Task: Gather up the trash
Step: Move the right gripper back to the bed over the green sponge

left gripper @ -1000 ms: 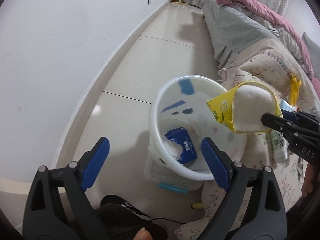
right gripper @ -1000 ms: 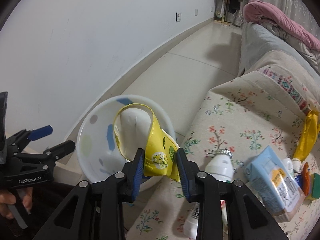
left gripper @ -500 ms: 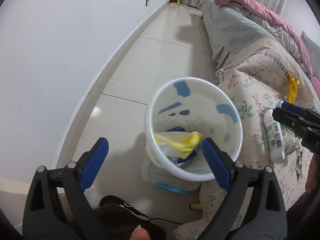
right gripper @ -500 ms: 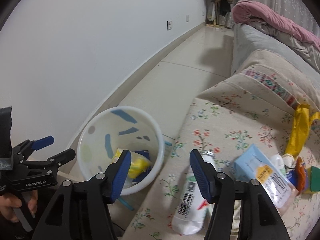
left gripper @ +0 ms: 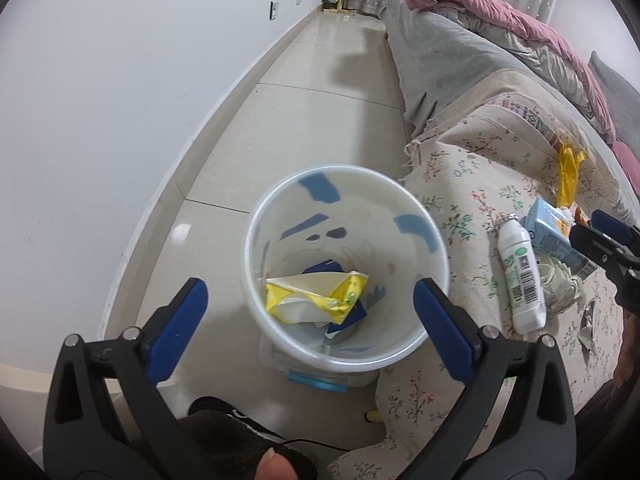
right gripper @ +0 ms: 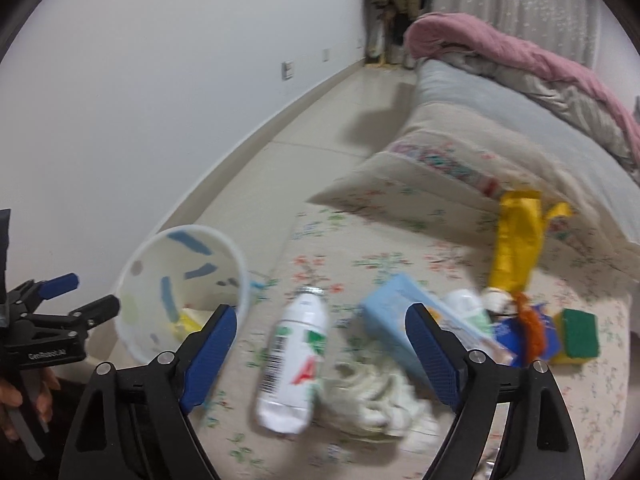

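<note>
Both tongs spread apart, gripping nothing.
Left tongs (left gripper: 310, 322) hover over the white plastic bin (left gripper: 434, 248) containing a yellow wrapper (left gripper: 316, 294); right tongs (right gripper: 320, 344) straddle a white plastic bottle (right gripper: 294, 364) near the floral bed's (right gripper: 384, 260) edge.

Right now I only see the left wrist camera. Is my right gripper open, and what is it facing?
Observer: The right gripper is open, and the white bottle lies on its side on the floral cover, framed between its fingers.
Operator: Anything past the blue carton that I can't see?
Observer: Yes, a green and yellow sponge lies to the right of the blue carton, outside your view.
</note>
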Motion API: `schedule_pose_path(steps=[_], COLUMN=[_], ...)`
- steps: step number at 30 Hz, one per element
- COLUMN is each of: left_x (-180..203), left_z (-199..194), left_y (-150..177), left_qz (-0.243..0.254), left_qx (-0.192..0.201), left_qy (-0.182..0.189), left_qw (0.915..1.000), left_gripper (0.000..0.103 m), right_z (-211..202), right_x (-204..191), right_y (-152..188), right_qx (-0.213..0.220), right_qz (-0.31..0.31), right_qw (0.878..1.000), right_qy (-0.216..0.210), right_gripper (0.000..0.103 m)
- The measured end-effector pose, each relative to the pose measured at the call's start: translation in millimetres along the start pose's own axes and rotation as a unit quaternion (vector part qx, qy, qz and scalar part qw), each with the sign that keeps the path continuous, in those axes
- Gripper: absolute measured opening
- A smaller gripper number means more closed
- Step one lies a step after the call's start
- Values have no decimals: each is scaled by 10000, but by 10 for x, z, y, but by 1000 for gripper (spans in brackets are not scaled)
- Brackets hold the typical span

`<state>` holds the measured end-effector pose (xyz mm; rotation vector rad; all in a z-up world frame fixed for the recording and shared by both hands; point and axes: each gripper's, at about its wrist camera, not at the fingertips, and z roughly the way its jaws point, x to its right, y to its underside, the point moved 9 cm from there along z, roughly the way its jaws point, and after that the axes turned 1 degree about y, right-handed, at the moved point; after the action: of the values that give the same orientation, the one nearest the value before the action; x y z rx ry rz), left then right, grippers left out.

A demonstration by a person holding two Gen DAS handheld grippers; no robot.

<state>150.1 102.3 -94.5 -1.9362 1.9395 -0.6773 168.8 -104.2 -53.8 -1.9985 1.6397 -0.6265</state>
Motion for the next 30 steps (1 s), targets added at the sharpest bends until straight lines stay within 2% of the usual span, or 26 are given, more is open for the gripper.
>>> schedule_pose_path(steps=[1, 8, 14, 22, 30], left_x=[25, 321, 602, 970, 1325], left_z=[4, 60, 131, 156, 156], left_y=[-3, -12, -37, -150, -202], left_qz=[11, 78, 142, 236, 535], left_qx=[-4, -155, -332, -391, -355], left_qy=[10, 189, 348, 517, 663], left_qw=[10000, 9997, 9987, 9976, 9957], left_gripper=[102, 102, 102, 102, 102], right_z=[-22, -191, -250, -327, -299], right_x=[63, 647, 1214, 1876, 2433], right_y=[6, 101, 234, 393, 560], right_qx=[16, 150, 32, -63, -150], right_qz=[30, 411, 888, 1328, 1845], right_qw=[10000, 9980, 9939, 9857, 9751], right_qy=[65, 453, 657, 1039, 1223], right_gripper=[95, 95, 95, 95, 95])
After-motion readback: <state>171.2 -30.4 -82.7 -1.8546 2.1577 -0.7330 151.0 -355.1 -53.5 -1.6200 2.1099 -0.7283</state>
